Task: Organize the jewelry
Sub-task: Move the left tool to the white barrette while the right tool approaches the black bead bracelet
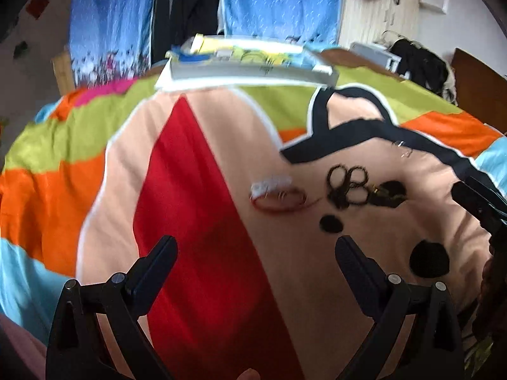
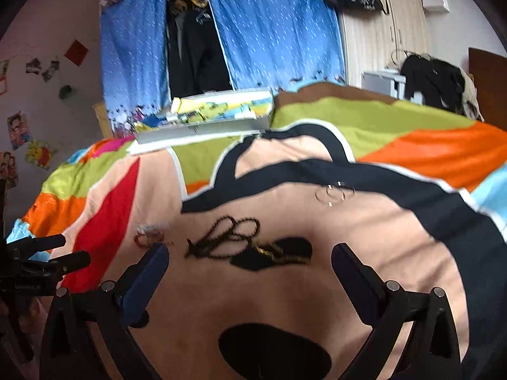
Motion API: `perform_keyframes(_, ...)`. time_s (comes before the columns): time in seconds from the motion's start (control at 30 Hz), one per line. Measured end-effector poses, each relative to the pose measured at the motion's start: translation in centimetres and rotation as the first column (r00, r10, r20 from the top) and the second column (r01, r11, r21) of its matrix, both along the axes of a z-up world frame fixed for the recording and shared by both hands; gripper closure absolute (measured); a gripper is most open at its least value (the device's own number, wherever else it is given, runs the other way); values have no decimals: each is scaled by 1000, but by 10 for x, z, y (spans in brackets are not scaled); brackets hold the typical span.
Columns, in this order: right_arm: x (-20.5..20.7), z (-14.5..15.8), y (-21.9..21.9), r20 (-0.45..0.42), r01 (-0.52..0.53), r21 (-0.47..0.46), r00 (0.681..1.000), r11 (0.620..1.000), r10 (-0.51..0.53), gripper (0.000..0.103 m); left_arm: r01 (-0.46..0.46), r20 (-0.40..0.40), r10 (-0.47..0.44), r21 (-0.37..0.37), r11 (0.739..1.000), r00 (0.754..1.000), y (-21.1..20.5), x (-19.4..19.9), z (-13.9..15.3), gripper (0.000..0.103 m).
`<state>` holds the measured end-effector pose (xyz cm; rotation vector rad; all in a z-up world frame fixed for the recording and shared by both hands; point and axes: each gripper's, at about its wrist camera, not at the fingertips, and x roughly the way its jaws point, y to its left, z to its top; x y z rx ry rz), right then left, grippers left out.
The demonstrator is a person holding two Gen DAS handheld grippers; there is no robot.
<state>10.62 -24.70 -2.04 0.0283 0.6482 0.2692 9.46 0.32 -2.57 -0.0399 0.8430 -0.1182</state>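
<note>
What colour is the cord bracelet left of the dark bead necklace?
Red; the cord bracelet shows best in the left wrist view.

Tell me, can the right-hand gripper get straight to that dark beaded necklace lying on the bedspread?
Probably yes. The right gripper is open, and the dark beaded necklace lies loose on the colourful cartoon bedspread just ahead, between its fingers. Nothing lies over it; the thin silver hoop earrings sit farther off.

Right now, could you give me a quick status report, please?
Left gripper and right gripper open, empty. Dark bead necklace loose on bedspread. Nothing in the way.
</note>
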Motion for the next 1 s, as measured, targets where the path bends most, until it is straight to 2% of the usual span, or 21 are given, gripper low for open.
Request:
perform_keyframes(0.2,3,-18,3,-65,17,-16,998,1000,-18,0,-15,-19,14,-50,999,1000,7,2,-8,6)
perform_keyframes(0.57,14,-50,15,-183,-13,-22,983,1000,9,0,-35,-58,32,-59,998,998,14,23,-22,6)
perform_keyframes(0.87,30,-66,28,-236,-94,4,967,996,93,0,10,-82,-19,-101,995,996,21,47,-32,6)
perform_keyframes(1.0,40,-74,39,-272,-137,-9,953,990,130,0,23,-68,-28,-78,997,997,25,60,-34,6)
